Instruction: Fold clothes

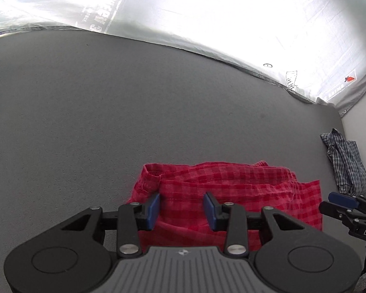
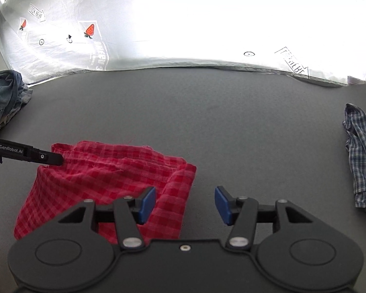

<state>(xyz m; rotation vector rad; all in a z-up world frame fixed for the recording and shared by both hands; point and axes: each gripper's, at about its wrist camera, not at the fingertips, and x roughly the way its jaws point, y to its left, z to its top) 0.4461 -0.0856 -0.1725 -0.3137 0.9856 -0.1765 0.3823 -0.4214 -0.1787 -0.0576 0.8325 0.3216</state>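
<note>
A red checked garment point(image 1: 231, 190) lies folded on the grey surface point(image 1: 109, 122). My left gripper point(image 1: 181, 211) is open, its blue pads just above the garment's near left part, holding nothing. In the right wrist view the same red garment point(image 2: 109, 183) lies at lower left. My right gripper point(image 2: 185, 205) is open and empty over the garment's right edge, its left pad above the cloth, its right pad over bare surface. The left gripper's finger point(image 2: 46, 158) reaches in from the left onto the garment's far left corner. The right gripper's fingertips point(image 1: 341, 201) show at the left wrist view's right edge.
A blue-and-white plaid garment point(image 2: 361, 156) lies crumpled at the right edge, also in the left wrist view point(image 1: 346, 163). A pile of denim clothes point(image 2: 5, 97) sits far left. A bright white printed sheet point(image 2: 183, 24) hangs behind the surface's far edge.
</note>
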